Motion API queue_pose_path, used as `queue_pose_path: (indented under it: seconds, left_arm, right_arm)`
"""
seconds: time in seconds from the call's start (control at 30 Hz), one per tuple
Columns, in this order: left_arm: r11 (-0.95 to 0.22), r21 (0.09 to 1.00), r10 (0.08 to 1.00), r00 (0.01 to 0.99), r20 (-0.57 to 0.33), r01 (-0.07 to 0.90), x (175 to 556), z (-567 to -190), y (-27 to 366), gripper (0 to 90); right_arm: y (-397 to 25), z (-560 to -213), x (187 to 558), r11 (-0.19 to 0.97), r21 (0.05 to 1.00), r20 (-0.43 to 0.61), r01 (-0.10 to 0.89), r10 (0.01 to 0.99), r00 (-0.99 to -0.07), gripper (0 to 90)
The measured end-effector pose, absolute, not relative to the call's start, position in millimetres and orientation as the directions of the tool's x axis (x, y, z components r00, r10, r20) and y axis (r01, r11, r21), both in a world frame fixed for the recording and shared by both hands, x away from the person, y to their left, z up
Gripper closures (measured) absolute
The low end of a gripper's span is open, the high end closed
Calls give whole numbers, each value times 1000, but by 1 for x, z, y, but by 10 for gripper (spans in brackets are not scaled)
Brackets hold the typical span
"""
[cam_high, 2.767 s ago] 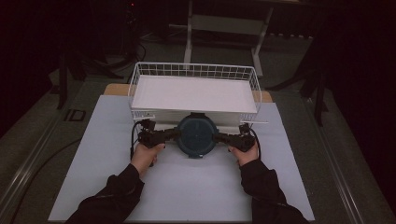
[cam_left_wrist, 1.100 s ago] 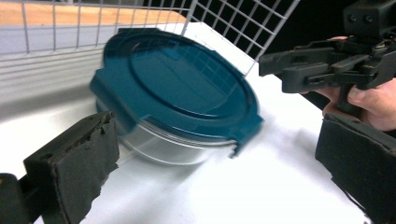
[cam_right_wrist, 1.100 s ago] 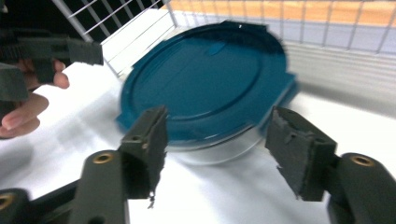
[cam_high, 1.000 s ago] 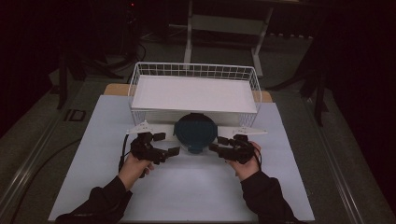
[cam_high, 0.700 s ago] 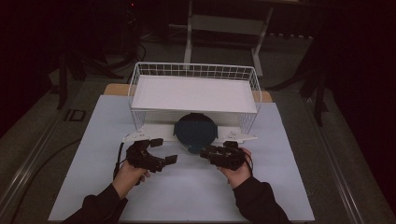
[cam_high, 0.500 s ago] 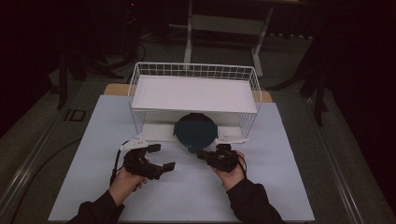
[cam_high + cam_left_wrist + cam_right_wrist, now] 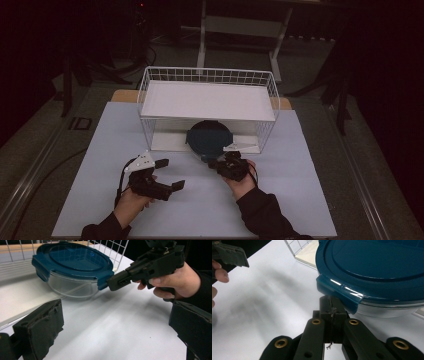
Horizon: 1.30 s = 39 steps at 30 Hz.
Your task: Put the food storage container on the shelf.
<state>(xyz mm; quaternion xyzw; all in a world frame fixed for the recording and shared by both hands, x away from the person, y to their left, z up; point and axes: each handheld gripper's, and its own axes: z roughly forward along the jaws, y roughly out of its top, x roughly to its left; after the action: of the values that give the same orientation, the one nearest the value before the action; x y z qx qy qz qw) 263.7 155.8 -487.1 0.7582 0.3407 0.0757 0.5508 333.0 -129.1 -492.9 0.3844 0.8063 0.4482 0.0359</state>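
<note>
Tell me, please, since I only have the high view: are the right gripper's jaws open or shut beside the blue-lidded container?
Observer: Shut. In the right gripper view the right gripper has its two jaws pressed together, tips just under a lid latch.
Operator: Is that latch clipped down?
Observer: It hangs down over the rim of the clear container, so it looks closed.
Operator: And the left gripper?
Observer: The left gripper is open; its jaws stand wide apart in its own view, short of the container and touching nothing.
</note>
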Motion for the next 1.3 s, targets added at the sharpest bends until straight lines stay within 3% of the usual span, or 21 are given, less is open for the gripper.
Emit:
queue_pose_path:
  seconds: [1.3]
  left_arm:
    - [-188, 892, 598, 768, -229, 412, 262, -493, 153, 0]
  right_arm:
    - [-118, -504, 382, 248, 764, 267, 596, 720, -641, 900]
